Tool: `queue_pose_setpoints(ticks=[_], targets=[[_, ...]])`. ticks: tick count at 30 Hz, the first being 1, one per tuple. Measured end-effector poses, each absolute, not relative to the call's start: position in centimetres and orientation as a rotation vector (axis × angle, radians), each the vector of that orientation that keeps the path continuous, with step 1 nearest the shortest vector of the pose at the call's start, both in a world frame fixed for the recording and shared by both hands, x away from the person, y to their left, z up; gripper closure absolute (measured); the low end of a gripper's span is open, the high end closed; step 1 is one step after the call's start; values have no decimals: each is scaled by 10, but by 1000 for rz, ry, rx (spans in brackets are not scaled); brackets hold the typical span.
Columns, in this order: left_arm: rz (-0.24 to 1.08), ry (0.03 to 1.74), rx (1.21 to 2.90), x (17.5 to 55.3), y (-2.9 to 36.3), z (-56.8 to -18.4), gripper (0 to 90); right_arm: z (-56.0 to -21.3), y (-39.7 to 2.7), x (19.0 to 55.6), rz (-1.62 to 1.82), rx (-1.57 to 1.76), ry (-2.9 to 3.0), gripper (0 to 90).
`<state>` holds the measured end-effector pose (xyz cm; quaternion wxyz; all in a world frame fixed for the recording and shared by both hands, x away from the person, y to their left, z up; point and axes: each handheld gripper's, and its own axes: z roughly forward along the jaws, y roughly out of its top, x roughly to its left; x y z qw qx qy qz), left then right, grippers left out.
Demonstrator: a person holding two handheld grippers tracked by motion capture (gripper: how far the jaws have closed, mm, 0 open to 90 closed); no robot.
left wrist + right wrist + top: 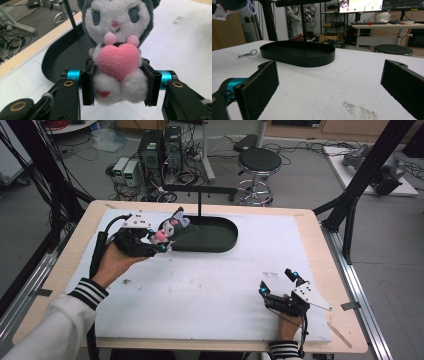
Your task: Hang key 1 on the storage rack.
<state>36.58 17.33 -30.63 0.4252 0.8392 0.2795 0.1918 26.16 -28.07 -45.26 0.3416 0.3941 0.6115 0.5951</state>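
Observation:
A grey and white plush toy (172,227) with a pink heart (118,61) on its chest hangs above the left end of the black oval tray (222,238). My left gripper (154,243) is shut on the toy's lower body, its pads (87,85) pressing in from both sides. In the left gripper view the toy (117,50) faces the camera with the tray's rim (46,68) behind and below it. My right gripper (278,281) rests on the white board at the front right, jaws wide open with nothing between them. Its pads (260,87) frame the tray (299,53) farther off.
The white foam board (210,285) covers the wooden table (320,250). A small metal keyring (247,54) lies on the board left of the tray in the right gripper view. A thin black post (201,202) rises behind the tray. A stool (257,162) and computers stand on the floor beyond.

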Motion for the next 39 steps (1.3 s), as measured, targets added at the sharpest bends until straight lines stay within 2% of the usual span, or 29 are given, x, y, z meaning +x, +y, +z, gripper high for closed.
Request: queue_pose_setpoints(ticks=[17,39], targets=[[553,793,2053,405,162,-286,539,-453,-281,262,1546,1021,1591,8],[640,905,2032,436,146,-283,538,-452,-281,262,1553,1030,1592,8]])
